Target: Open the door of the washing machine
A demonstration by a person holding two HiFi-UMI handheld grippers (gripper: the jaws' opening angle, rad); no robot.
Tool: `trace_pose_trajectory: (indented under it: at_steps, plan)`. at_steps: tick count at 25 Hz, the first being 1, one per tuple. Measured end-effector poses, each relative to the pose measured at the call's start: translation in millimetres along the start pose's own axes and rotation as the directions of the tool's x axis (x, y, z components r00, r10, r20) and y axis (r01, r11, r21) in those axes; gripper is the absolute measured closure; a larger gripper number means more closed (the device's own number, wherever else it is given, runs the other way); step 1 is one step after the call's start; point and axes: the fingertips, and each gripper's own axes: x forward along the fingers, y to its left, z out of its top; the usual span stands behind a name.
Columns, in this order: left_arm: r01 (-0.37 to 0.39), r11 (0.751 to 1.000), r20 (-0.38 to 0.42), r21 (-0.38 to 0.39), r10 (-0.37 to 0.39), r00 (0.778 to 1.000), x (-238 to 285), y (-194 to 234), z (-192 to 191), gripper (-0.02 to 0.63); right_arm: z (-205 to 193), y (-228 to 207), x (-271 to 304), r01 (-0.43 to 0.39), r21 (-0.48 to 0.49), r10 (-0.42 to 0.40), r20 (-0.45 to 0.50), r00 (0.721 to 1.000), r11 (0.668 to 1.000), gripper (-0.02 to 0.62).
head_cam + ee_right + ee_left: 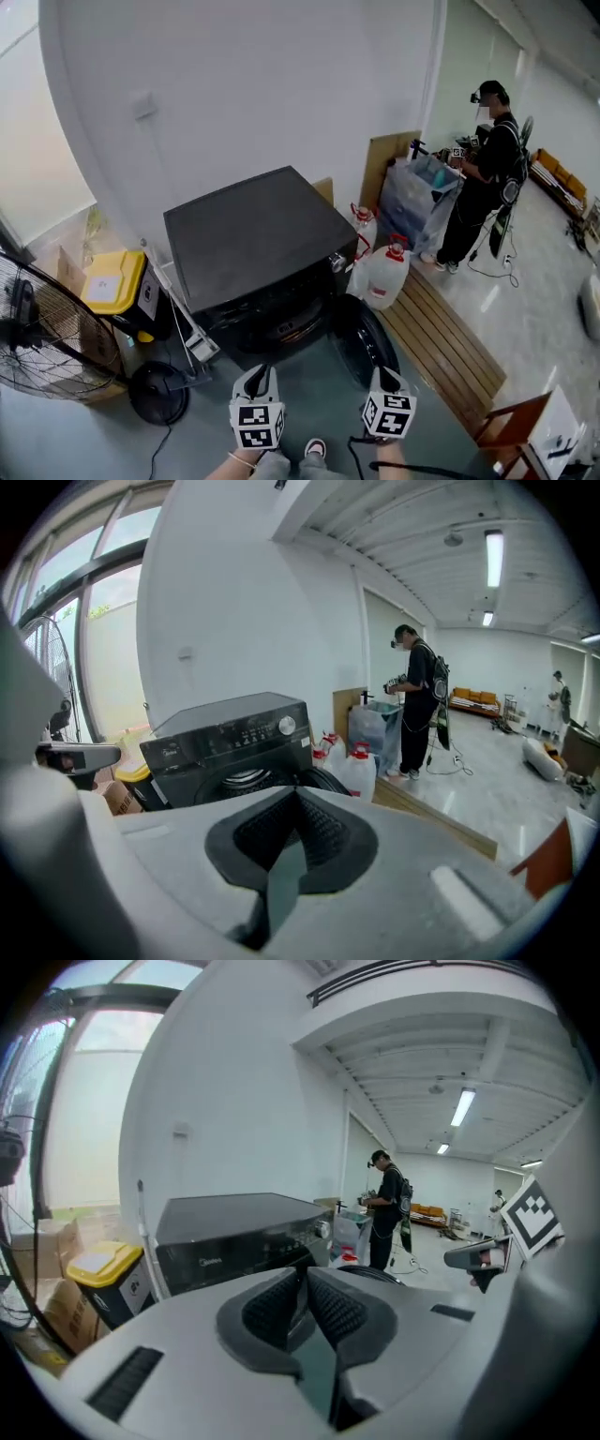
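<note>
The black front-loading washing machine (253,234) stands against the white wall. Its round door (361,342) hangs swung out to the right, and the drum opening (281,323) shows. Both grippers are held low in the head view, in front of the machine and apart from it. My left gripper (257,372) (305,1274) has its jaws nearly together, with a thin slit at the tips and nothing between them. My right gripper (384,375) (295,794) has its pads meeting at the tips, empty. The right gripper view shows the machine (230,738) with its door (323,780) open.
A yellow-lidded bin (112,281) and a large floor fan (47,328) stand left of the machine. Two water jugs (384,272) and a wooden slatted platform (441,347) lie to its right. A person (478,187) stands at the far right.
</note>
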Motion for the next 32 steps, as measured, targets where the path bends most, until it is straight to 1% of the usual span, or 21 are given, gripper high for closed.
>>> trace_pose_trajectory:
  at_steps: [3, 6, 10, 13, 17, 22, 32]
  plan:
    - [-0.044, 0.999, 0.053, 0.009, 0.043, 0.998, -15, 32, 24, 0.577, 36, 21, 0, -0.019, -0.049, 0.022, 0.054, 0.998, 0.999, 0.591]
    - [-0.068, 0.998, 0.09, 0.014, 0.066, 0.994, -24, 53, 45, 0.583, 61, 33, 0, -0.02, -0.089, 0.027, 0.079, 0.996, 0.996, 0.591]
    - [-0.075, 0.997, 0.14, -0.014, 0.076, 0.987, -24, 75, 70, 0.591, 85, 44, 0, -0.015, -0.095, 0.026, 0.115, 0.993, 0.995, 0.591]
    - [-0.072, 0.997, 0.158, -0.042, 0.077, 0.984, -19, 87, 81, 0.592, 96, 52, 1, -0.013, -0.092, 0.026, 0.134, 0.991, 0.996, 0.591]
    - [-0.062, 0.996, 0.165, -0.066, 0.072, 0.984, -12, 97, 86, 0.598, 104, 65, 3, -0.016, -0.122, 0.034, 0.146, 0.989, 0.992, 0.591]
    - [-0.069, 0.994, 0.151, -0.087, 0.081, 0.985, -4, 105, 80, 0.6, 108, 63, 6, -0.001, -0.131, 0.021, 0.145, 0.989, 0.991, 0.591]
    - [-0.056, 0.996, 0.153, -0.071, 0.066, 0.986, 12, 100, 87, 0.6, 109, 54, 14, 0.001, -0.105, 0.013, 0.134, 0.991, 0.994, 0.591]
